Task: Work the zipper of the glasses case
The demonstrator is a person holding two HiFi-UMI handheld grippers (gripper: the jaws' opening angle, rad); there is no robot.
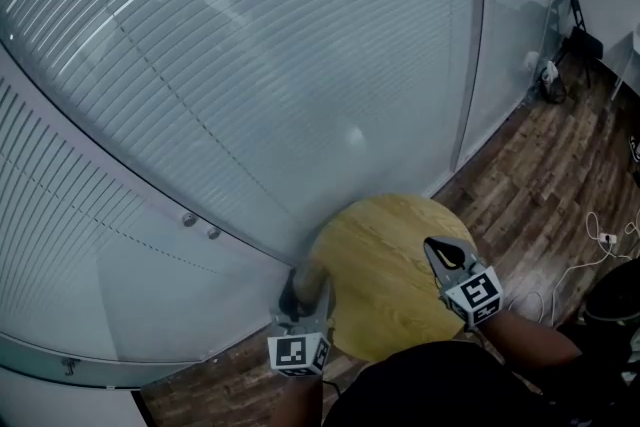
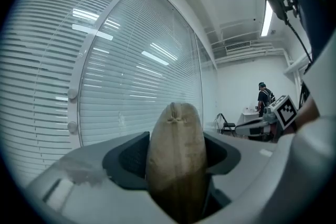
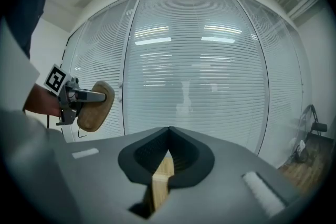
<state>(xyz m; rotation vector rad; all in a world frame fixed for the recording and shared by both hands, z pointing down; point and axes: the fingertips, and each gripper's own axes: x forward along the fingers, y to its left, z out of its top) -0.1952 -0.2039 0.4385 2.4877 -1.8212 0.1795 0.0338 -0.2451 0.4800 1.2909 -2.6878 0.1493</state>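
The tan, oval glasses case (image 2: 176, 165) stands on edge between the jaws of my left gripper (image 2: 176, 150), which is shut on it. In the head view this gripper (image 1: 303, 297) hangs at the left rim of the round wooden table (image 1: 385, 325), with the case (image 1: 316, 283) just above the rim. The right gripper view shows the case (image 3: 95, 107) from the side, clamped across its middle. My right gripper (image 3: 169, 131) is shut with nothing in it, its tips meeting. It hovers over the table's right side (image 1: 432, 245), apart from the case. The zipper cannot be made out.
A curved glass wall with blinds (image 1: 250, 95) runs behind the table. Wood floor (image 1: 540, 175) lies to the right, with a folding chair (image 1: 580, 35) at the far corner and white cables (image 1: 600, 240). A person (image 2: 264, 99) stands far off at a desk.
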